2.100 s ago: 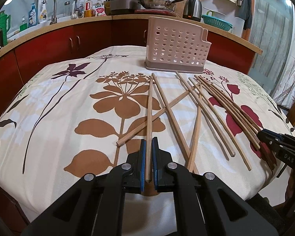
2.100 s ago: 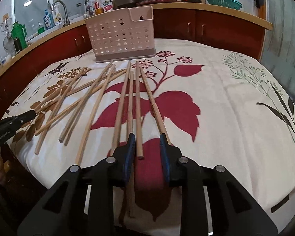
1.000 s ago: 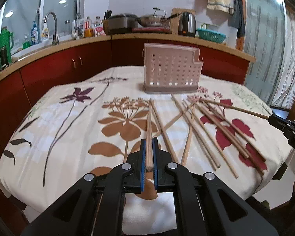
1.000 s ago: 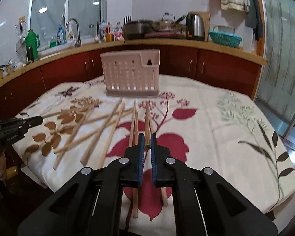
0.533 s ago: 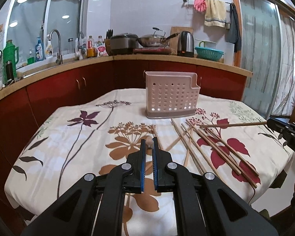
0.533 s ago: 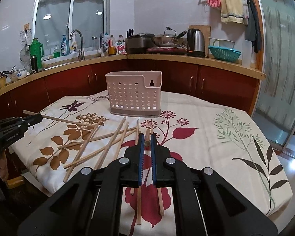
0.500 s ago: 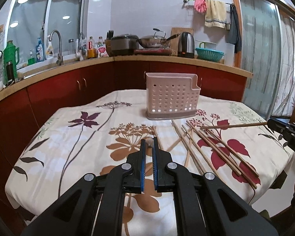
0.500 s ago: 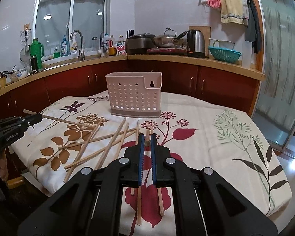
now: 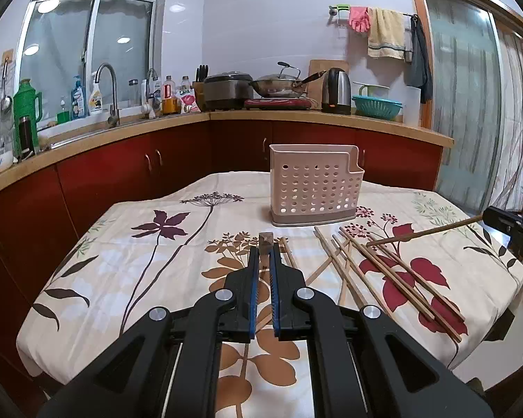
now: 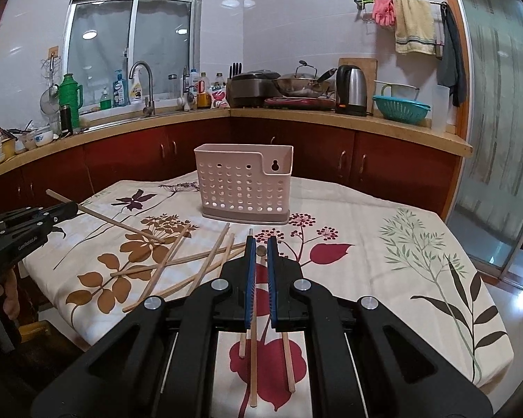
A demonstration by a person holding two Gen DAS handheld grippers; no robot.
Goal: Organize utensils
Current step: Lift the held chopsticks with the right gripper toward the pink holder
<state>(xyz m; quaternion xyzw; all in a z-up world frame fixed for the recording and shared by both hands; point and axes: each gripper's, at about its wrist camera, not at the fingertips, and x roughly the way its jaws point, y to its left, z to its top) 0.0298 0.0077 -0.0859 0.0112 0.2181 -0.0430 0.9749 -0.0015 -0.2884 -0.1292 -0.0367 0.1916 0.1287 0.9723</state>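
On the far counter we see, from the left, a green thermos (image 9: 25,115), the curved sink faucet (image 9: 107,95), a row of soap and sauce bottles, a rice cooker (image 9: 228,91), a wok (image 9: 277,85), a steel kettle (image 9: 337,95) and a teal colander (image 9: 376,106); none of their labels can be read. On the floral tablecloth (image 9: 129,261) the perforated pink utensil holder (image 9: 313,184) stands upright at the far side, with nothing between it and our grippers. Our left gripper (image 9: 265,249) hangs above the near middle of the table, tilted gently downward toward the holder, its blue-padded jaws pressed onto a chopstick in our left gripper (image 10: 104,217), whose square end pokes out past the tips. To its right the loose chopsticks (image 9: 397,278) lie scattered and crossing on the cloth, near the holder's base but apart from it. Further right our right gripper (image 10: 259,249) is raised at a similar tilt, pinching a chopstick in our right gripper (image 9: 425,231) that slants down toward the pile. In the right wrist view, white lettering on the left gripper's body is too small to read, and part of a hand (image 10: 7,294) shows beneath it.
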